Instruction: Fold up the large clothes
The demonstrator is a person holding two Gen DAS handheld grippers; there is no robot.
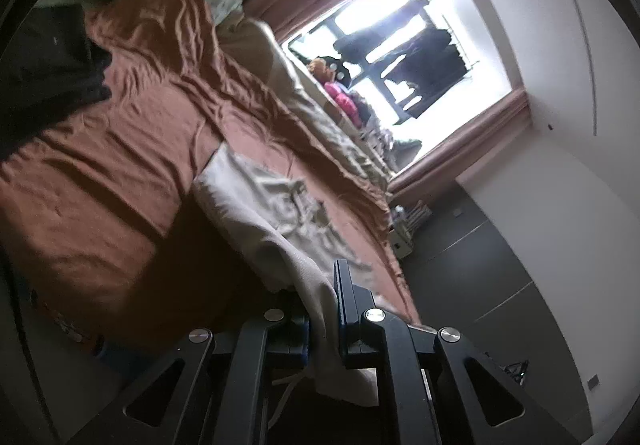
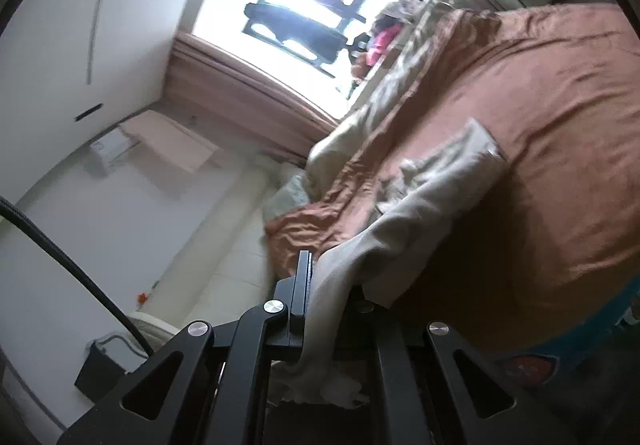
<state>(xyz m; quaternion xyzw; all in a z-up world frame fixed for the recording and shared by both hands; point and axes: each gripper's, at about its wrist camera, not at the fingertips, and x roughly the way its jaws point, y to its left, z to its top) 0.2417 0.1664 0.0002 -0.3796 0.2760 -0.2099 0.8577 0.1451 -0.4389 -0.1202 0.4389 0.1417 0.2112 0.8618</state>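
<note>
Beige garment (image 1: 256, 205) hangs unfolded over the bed (image 1: 100, 181), both grippers' fingers (image 1: 344, 297) (image 2: 300, 285) clenched on its edge; folding barely begun.

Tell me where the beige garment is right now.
The beige garment lies partly on the orange bedsheet, below the window; its near edge is pinched in the jaws of both the left gripper and right gripper.

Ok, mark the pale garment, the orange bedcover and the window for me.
pale garment (image 1: 256, 201): left wrist view, crumpled middle on the bed.
orange bedcover (image 2: 560, 117): right wrist view, bare flat stretch.
window (image 2: 280, 5): right wrist view, bright pane.
</note>
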